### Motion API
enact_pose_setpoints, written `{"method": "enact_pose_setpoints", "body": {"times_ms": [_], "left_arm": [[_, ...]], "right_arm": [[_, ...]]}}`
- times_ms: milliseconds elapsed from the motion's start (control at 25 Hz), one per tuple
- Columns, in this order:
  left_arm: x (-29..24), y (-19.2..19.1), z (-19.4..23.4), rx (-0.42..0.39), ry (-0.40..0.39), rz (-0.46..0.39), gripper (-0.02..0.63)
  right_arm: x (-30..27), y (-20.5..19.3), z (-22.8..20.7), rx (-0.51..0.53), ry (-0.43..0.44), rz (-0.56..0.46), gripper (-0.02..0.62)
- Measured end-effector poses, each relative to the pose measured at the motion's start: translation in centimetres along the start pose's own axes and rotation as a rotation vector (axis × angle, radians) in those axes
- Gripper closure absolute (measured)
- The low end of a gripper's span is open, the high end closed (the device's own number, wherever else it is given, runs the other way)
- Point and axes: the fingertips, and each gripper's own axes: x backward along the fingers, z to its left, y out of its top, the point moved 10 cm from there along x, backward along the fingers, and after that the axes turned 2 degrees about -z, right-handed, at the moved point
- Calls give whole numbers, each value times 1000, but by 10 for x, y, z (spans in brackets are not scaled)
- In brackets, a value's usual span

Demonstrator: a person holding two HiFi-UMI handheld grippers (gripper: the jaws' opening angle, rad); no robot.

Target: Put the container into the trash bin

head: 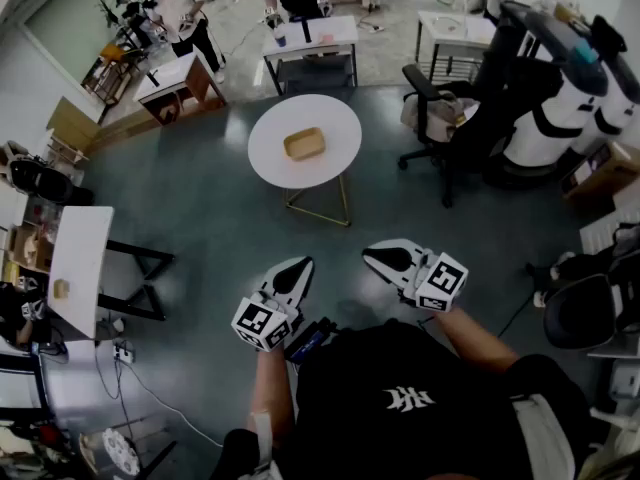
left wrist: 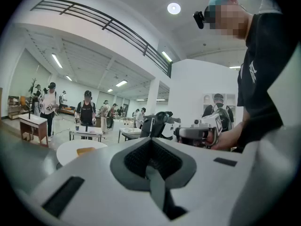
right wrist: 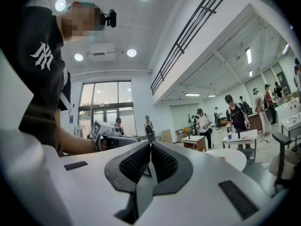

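A shallow tan container [head: 304,144] lies in the middle of a round white table [head: 340,118] some way ahead of me. It also shows as a small tan shape [left wrist: 86,150] on the table in the left gripper view. My left gripper [head: 297,268] and right gripper [head: 378,256] hang side by side in front of my body, far short of the table. Both are shut with nothing between the pads, as seen at the left gripper [left wrist: 151,144] and the right gripper [right wrist: 150,147] in their own views. I cannot make out a trash bin.
Black office chairs [head: 440,118] and a white robot [head: 560,118] stand to the right of the table. A white desk [head: 80,263] is at my left, with more desks [head: 310,38] and several people at the back. A cable runs over the floor near my feet.
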Motion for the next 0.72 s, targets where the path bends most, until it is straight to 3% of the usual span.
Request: {"method": "enact_pose_setpoints", "body": {"times_ms": [400, 720], "left_arm": [[31, -7, 17, 46, -76, -25, 603], [49, -15, 21, 54, -104, 18, 603]], "right_arm": [[-5, -18, 36, -21, -70, 29, 558], [-16, -28, 46, -49, -106, 46, 558]]}}
